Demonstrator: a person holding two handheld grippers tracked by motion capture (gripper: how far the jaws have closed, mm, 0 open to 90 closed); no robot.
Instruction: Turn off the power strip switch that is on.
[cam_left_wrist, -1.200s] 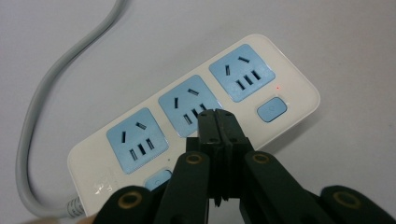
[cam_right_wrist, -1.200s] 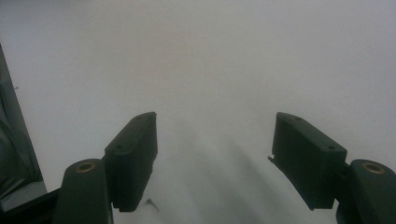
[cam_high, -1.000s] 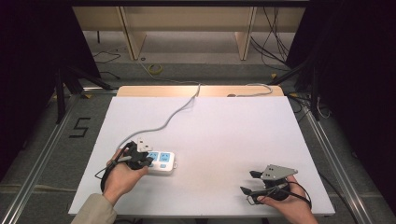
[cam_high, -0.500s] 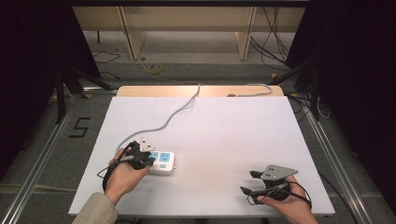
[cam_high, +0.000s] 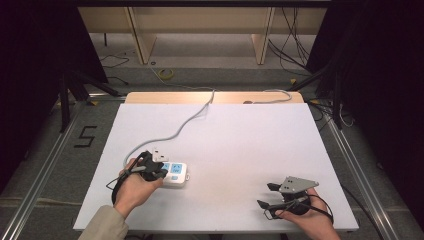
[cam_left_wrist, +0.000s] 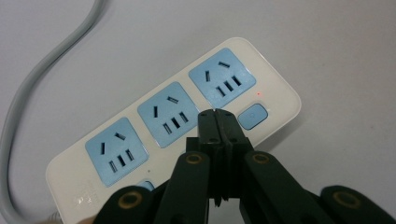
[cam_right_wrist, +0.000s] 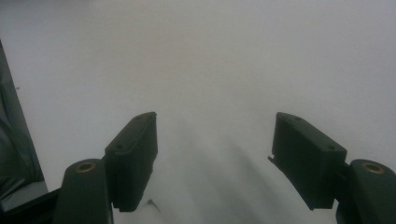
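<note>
A white power strip with three blue sockets lies on the white table at the near left. A small red light glows on it beside a blue switch button. My left gripper is shut with nothing between its jaws. Its tips are over the strip's body, just left of that button; I cannot tell whether they touch it. From above, the left gripper covers the strip's left end. At the near right, my right gripper rests on the table, and its jaws stand wide open over bare tabletop.
The strip's grey cable curves away across the table to its far edge. A wooden board lines that far edge. Metal rails run along both sides of the table, with dark stands and loose cables on the floor beyond.
</note>
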